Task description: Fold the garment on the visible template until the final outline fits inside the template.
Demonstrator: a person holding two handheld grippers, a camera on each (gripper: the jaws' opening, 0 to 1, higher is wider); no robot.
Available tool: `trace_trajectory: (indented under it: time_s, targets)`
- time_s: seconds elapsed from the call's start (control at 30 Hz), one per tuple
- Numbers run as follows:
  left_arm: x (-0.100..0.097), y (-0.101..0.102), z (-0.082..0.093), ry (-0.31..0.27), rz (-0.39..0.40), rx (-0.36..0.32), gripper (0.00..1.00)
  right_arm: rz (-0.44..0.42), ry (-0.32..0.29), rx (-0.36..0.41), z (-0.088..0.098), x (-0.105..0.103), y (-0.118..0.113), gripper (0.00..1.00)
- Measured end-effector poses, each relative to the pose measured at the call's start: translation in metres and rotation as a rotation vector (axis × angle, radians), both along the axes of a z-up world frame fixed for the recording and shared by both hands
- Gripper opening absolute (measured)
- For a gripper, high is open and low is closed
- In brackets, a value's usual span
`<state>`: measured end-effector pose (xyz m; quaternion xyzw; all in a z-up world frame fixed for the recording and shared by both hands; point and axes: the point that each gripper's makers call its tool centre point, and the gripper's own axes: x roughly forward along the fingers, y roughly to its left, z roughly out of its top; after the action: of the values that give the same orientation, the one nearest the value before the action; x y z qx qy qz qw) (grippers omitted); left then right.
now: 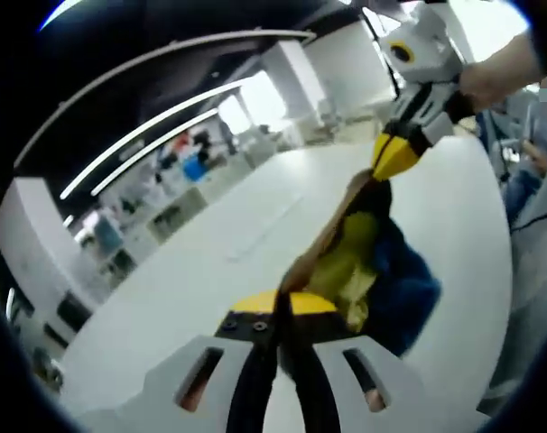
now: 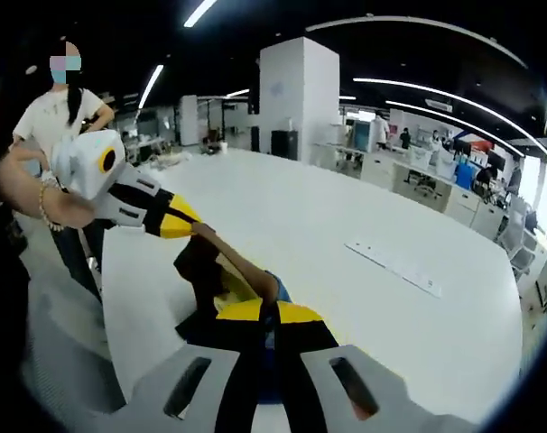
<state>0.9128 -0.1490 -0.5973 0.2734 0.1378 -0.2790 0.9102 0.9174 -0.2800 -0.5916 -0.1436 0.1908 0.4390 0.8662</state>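
Observation:
A garment (image 1: 368,262) of brown, yellow and blue cloth hangs stretched above the white table (image 1: 210,262). My left gripper (image 1: 281,307) is shut on its brown edge at the bottom of the left gripper view. My right gripper (image 1: 391,164), held by a hand, comes in from the upper right and is shut on the far end of that edge. In the right gripper view the right gripper (image 2: 269,314) pinches the garment (image 2: 221,271), and the left gripper (image 2: 187,224) holds its other end at the left. A faint pale strip (image 2: 395,266) lies on the table (image 2: 346,207).
A person (image 2: 64,108) stands at the table's left edge in the right gripper view. Seated people (image 1: 535,180) are beyond the table's right side in the left gripper view. Desks, chairs and a white pillar (image 2: 296,99) stand further back.

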Motion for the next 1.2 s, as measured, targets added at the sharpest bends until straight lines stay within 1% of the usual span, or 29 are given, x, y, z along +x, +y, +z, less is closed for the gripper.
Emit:
trace_trajectory:
  time_s: [0.13, 0.37, 0.53, 0.87, 0.97, 1.2]
  targets:
    - [0.0, 0.001, 0.009, -0.017, 0.001, -0.003, 0.0, -0.003, -0.022, 0.0, 0.009, -0.001, 0.0, 0.03]
    - [-0.001, 0.004, 0.035, -0.055, 0.003, -0.02, 0.0, -0.02, -0.078, 0.004, 0.029, 0.002, -0.001, 0.03]
    - [-0.003, 0.007, 0.053, -0.091, 0.002, -0.018, 0.0, -0.021, -0.13, -0.005, 0.046, 0.002, 0.001, 0.03]
    - [-0.011, 0.008, 0.081, -0.15, -0.004, -0.006, 0.0, -0.02, -0.204, -0.017, 0.073, -0.002, 0.002, 0.03]
    - [-0.012, 0.009, 0.089, -0.166, -0.006, -0.006, 0.0, -0.022, -0.222, -0.012, 0.082, -0.003, 0.002, 0.03]
    - [-0.012, 0.01, 0.113, -0.212, -0.01, -0.003, 0.0, -0.033, -0.271, 0.004, 0.106, -0.001, 0.002, 0.03]
